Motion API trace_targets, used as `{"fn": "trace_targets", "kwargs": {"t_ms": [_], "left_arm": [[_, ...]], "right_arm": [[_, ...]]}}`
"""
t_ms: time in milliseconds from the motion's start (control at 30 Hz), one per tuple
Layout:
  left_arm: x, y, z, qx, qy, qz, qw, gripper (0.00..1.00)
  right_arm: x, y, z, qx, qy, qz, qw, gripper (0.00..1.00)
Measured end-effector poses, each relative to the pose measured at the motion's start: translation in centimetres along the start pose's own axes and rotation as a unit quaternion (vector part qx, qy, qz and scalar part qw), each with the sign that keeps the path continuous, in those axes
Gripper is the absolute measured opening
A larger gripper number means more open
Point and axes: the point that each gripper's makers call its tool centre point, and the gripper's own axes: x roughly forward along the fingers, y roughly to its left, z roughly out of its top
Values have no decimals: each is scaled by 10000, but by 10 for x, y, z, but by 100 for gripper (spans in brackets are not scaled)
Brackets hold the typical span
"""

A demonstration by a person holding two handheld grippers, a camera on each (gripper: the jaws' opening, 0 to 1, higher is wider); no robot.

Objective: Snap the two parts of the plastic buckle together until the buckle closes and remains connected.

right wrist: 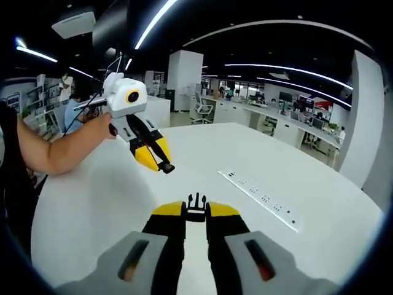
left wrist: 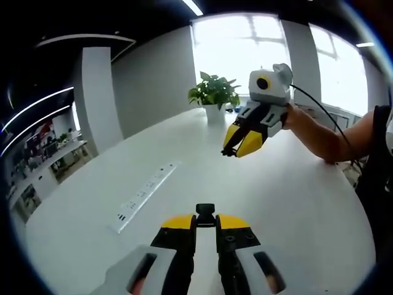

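the buckle is in two parts, and each part sits in its own gripper, above the white table (left wrist: 288, 203). in the left gripper view, the socket half (left wrist: 205, 214) is pinched at the tips of the left gripper (left wrist: 205, 222), whose jaws stand narrow around it. in the right gripper view, the pronged half (right wrist: 196, 208) is held in the same way by the right gripper (right wrist: 195, 215), with its small prongs pointing forward and the jaws close together on it.

the two parts are well apart and not yet joined. each gripper shows in the other's view, raised over the table with its tips turned down toward the other one, so i judge the step in hand is bringing the halves to face each other. the next move calls for lining the prongs straight with the socket opening, then pushing together along one line until the buckle closes. a small tilt could make the prongs miss or slip in the jaws.

around this, a long power strip (left wrist: 144, 195) lies flat on the table. at the far edge stands a white pot (left wrist: 215, 113) with a green plant (left wrist: 214, 90) in it.
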Motion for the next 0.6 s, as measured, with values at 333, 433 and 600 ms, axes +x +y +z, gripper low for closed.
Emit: {"fn": "trace_targets", "kwargs": {"t_ms": [333, 433, 600], "left_arm": [[1, -4, -8, 0, 28, 9, 10000, 10], [1, -4, -11, 17, 39, 39, 10000, 10], [-3, -4, -15, -17, 7, 92, 10000, 10]], "right_arm": [[5, 7, -6, 21, 74, 30, 10000, 11], [4, 9, -6, 12, 63, 31, 10000, 11], [5, 10, -12, 9, 147, 16, 9999, 11]]}}
